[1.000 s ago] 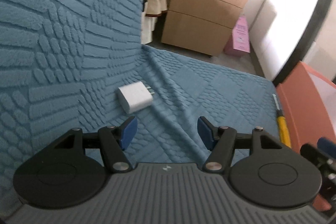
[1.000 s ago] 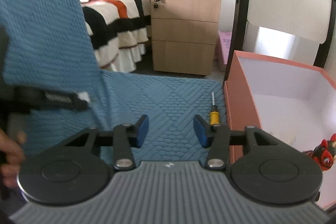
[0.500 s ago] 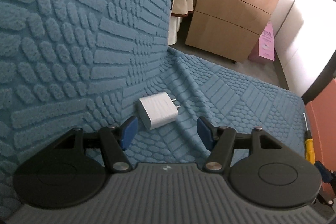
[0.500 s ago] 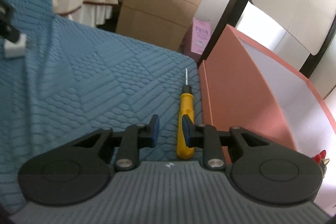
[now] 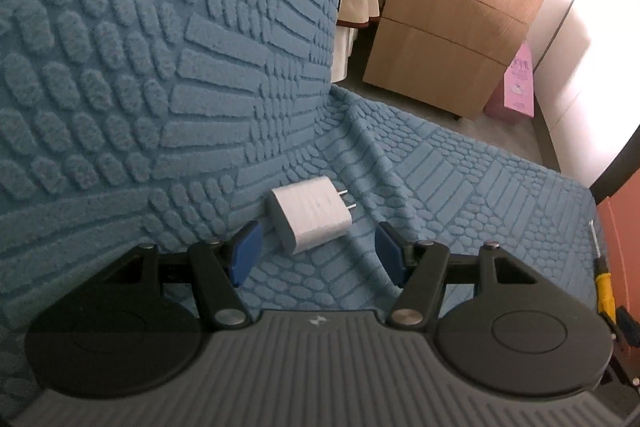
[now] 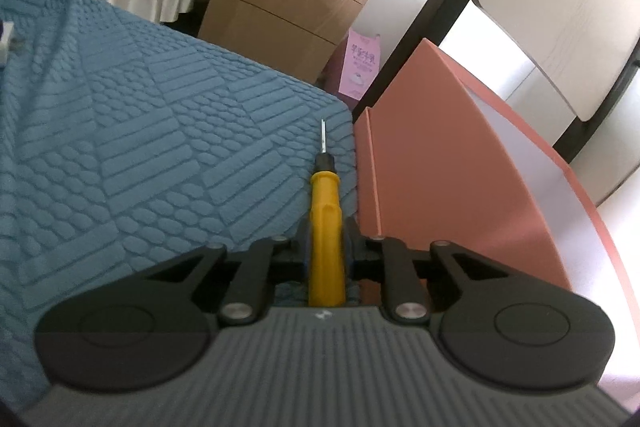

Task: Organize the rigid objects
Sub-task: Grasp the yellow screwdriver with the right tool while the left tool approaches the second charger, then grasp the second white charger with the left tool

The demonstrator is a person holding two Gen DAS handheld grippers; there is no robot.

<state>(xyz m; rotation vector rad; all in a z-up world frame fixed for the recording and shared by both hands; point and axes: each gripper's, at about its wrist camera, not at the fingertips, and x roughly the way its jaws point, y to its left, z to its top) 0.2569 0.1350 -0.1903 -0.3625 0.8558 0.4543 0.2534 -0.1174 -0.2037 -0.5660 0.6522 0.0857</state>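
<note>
While our right gripper point(image 6: 326, 247) pinches the yellow screwdriver point(image 6: 325, 227) lying on the blue cover point(image 6: 160, 147) beside the orange box point(image 6: 440, 187), our left gripper point(image 5: 316, 253) gapes around the white charger point(image 5: 308, 219), which may skid off-centre.

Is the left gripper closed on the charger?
No: the left gripper is open, its pads apart on either side of the charger, which lies on the blue cover.
</note>
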